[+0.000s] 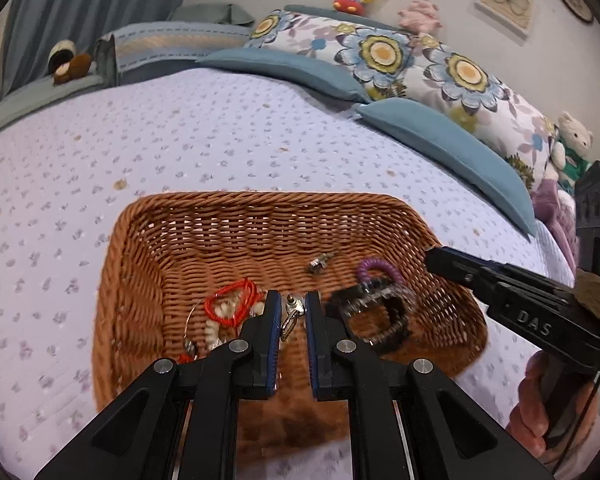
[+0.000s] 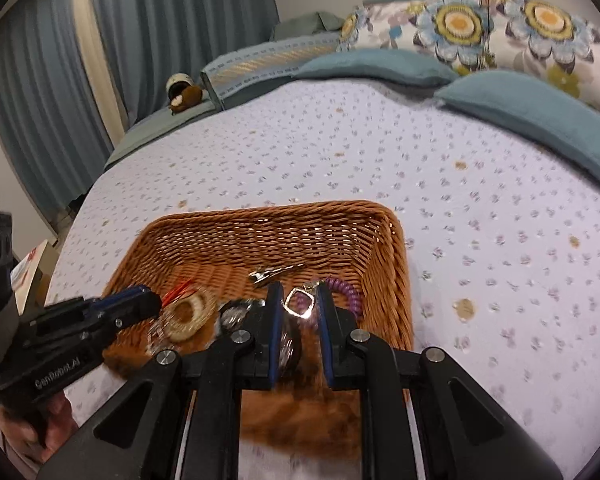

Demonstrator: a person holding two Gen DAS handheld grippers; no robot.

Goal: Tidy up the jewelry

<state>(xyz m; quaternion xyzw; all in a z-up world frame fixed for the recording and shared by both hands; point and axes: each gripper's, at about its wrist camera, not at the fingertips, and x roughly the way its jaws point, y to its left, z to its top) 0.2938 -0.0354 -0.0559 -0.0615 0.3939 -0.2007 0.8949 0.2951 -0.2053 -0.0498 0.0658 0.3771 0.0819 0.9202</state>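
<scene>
We're riding both wrist cameras, each tilted down along its own fingers and sitting close above the near rim of the basket (image 1: 260,208) (image 2: 268,216). From the left we face the pillows (image 1: 380,52) beyond the basket; from the right, the curtain (image 2: 140,40). Both share the basket and bedspread (image 1: 180,132) (image 2: 380,140).

A lilac dotted bedspread (image 1: 220,140) filled the centre; floral pillows (image 1: 400,56) lay at one o'clock, blue curtains (image 2: 160,20) at eleven.
</scene>
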